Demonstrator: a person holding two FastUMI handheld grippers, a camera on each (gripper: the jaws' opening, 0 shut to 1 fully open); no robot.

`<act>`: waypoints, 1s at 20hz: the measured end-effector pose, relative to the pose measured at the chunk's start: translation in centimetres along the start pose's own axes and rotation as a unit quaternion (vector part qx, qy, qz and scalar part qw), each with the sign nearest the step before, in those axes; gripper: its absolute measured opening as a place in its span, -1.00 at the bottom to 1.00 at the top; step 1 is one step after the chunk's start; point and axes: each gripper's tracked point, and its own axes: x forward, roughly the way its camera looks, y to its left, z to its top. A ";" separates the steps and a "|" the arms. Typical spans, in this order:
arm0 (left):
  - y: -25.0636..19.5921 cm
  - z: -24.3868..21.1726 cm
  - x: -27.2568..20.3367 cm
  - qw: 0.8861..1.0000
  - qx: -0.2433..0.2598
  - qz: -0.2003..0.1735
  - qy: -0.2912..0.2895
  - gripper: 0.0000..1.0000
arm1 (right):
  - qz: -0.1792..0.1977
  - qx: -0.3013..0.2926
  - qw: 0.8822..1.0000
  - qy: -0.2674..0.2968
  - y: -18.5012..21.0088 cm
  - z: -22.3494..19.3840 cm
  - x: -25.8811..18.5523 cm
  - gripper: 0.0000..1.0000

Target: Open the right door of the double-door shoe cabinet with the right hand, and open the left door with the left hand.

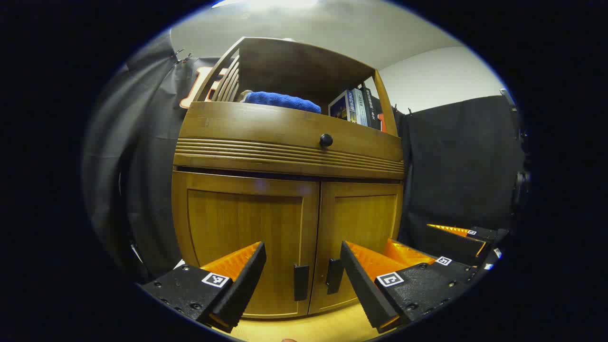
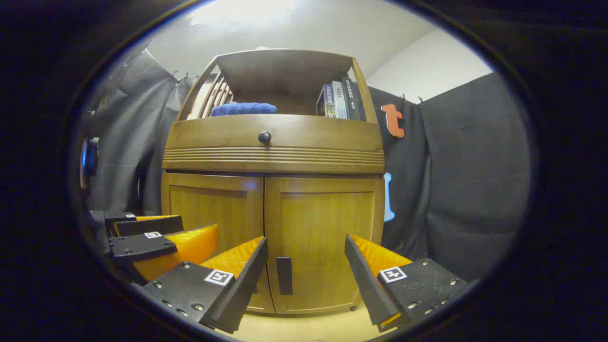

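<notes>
A wooden shoe cabinet stands ahead with both lower doors closed. In the left gripper view the left door (image 1: pixel 244 232) and right door (image 1: pixel 363 228) meet at a seam, each with a dark vertical handle: left handle (image 1: pixel 300 282), right handle (image 1: pixel 334 276). My left gripper (image 1: pixel 303 251) is open, short of both handles, with nothing between its fingers. In the right gripper view my right gripper (image 2: pixel 306 247) is open in front of the right door (image 2: pixel 325 237); its handle (image 2: pixel 284 275) lies between the fingers, untouched. The left gripper (image 2: pixel 159 237) sits at lower left there.
A drawer with a round dark knob (image 1: pixel 326 140) runs above the doors. The open shelf on top holds a folded blue towel (image 1: pixel 280 100) and several books (image 1: pixel 357 108). Black cloth hangs on both sides. Pale wooden floor (image 2: pixel 304 327) lies below.
</notes>
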 end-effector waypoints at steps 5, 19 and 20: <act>1.7 -0.4 -0.4 1.000 -0.001 0.014 0.003 0.89 | 0.005 -0.002 1.000 0.015 0.6 -1.4 1.4 0.86; 8.3 -1.7 -1.3 0.997 0.001 0.080 0.011 0.90 | 0.029 0.001 0.994 0.109 2.8 -10.0 5.9 0.87; 8.6 -1.7 -1.3 0.996 0.001 0.085 0.011 0.90 | 0.032 0.001 0.993 0.116 2.9 -10.5 6.3 0.86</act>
